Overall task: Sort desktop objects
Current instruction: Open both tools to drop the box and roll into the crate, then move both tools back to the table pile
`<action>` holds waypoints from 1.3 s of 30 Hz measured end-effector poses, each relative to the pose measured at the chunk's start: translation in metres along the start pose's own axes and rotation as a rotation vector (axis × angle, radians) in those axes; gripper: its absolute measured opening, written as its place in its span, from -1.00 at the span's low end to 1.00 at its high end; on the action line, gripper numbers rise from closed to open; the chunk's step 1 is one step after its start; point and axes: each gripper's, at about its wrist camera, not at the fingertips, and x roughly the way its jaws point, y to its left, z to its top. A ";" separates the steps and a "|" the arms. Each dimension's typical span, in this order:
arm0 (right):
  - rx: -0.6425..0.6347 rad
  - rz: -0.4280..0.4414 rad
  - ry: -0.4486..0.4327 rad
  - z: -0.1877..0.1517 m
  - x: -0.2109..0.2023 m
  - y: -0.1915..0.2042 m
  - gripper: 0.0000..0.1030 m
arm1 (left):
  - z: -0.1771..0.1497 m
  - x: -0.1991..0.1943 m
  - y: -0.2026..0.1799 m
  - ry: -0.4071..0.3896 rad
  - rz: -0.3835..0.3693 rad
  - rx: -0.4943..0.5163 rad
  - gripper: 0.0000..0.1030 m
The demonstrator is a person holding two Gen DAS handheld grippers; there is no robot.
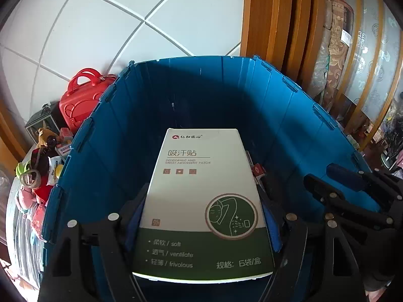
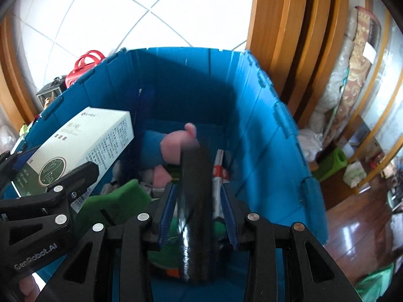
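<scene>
My left gripper is shut on a white and green sweat-patch box and holds it over the open blue crate. The same box shows at the left in the right wrist view, with the left gripper below it. My right gripper holds a black cylinder between its pads, above the crate; the cylinder looks blurred. The right gripper also shows at the right of the left wrist view. Inside the crate lie a pink and blue plush toy, a green foam piece and other items.
Left of the crate stand a red toy case, a dark lantern box and a heap of toys and packets. Wooden door frames rise behind at the right. White tiled wall behind. A green block lies on the floor at the right.
</scene>
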 end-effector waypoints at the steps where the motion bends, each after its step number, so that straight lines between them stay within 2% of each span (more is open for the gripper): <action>1: -0.002 -0.009 -0.009 0.000 -0.002 -0.001 -0.31 | -0.001 0.001 0.000 0.001 0.002 0.000 0.48; 6: -0.014 -0.038 -0.045 0.003 -0.007 -0.007 -0.29 | 0.000 -0.001 0.000 -0.011 0.015 0.001 0.48; 8: -0.020 -0.046 -0.054 0.002 -0.008 -0.007 -0.23 | 0.000 0.001 0.001 -0.003 0.013 -0.005 0.48; 11: -0.019 -0.048 -0.063 0.000 -0.009 -0.008 0.05 | 0.001 0.000 0.001 -0.011 0.024 -0.005 0.52; 13: -0.018 -0.060 -0.073 -0.002 -0.011 -0.010 0.31 | 0.001 -0.004 0.001 -0.032 0.050 0.001 0.63; 17: 0.003 -0.074 -0.099 -0.004 -0.015 -0.016 0.60 | 0.001 -0.009 0.008 -0.051 0.056 -0.015 0.80; 19: 0.015 -0.073 -0.119 -0.005 -0.020 -0.020 0.87 | 0.000 -0.014 0.011 -0.071 0.064 -0.019 0.92; 22: 0.019 -0.074 -0.146 -0.006 -0.026 -0.021 0.97 | -0.003 -0.024 0.013 -0.109 0.083 -0.017 0.96; 31: 0.015 -0.094 -0.237 -0.011 -0.045 -0.016 0.99 | -0.013 -0.062 0.025 -0.219 0.112 -0.037 0.99; 39: -0.009 -0.002 -0.272 -0.013 -0.049 0.016 0.99 | -0.029 -0.092 0.059 -0.270 0.191 -0.083 0.99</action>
